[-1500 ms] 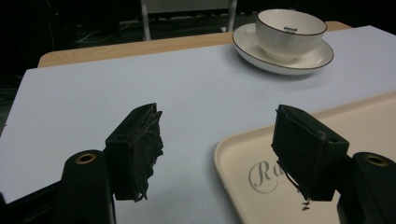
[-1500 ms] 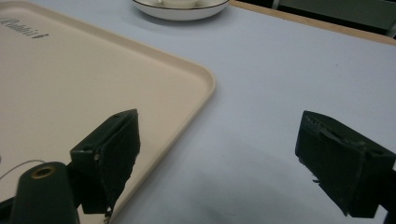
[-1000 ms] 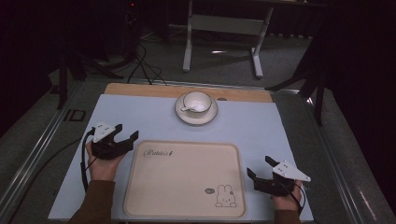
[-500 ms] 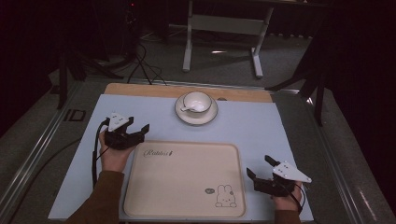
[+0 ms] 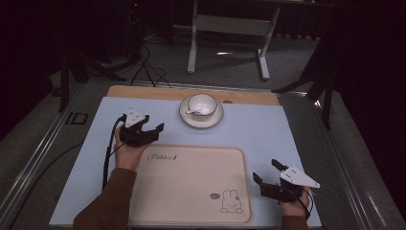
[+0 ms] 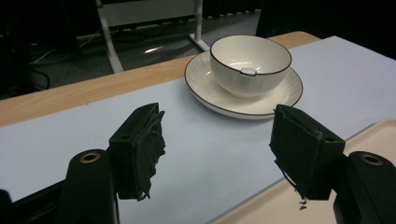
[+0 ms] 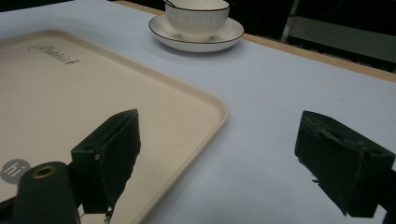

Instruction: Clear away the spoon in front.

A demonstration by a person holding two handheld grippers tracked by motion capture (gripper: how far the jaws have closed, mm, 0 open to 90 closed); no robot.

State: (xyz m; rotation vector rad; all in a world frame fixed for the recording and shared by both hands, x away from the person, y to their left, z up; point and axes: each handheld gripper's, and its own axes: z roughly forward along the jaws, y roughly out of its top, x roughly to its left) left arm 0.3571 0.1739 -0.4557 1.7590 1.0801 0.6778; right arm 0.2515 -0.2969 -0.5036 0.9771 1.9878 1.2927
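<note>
The left gripper is positioned at the far left corner of the cream tray, jaws spread wide and empty, aimed at the cup. The right gripper is held low beside the tray's right edge, jaws likewise wide and empty. An approach step is judged to be in hand; no grasp is made. The cup, white, ribbed and dark-rimmed, is seated on a matching round saucer at the far side of the pale blue mat. A spoon handle is seen at the cup. The next move is judged to require a forward reach and closure on the saucer rim. The tray is smooth, matt, with rounded corners.
</note>
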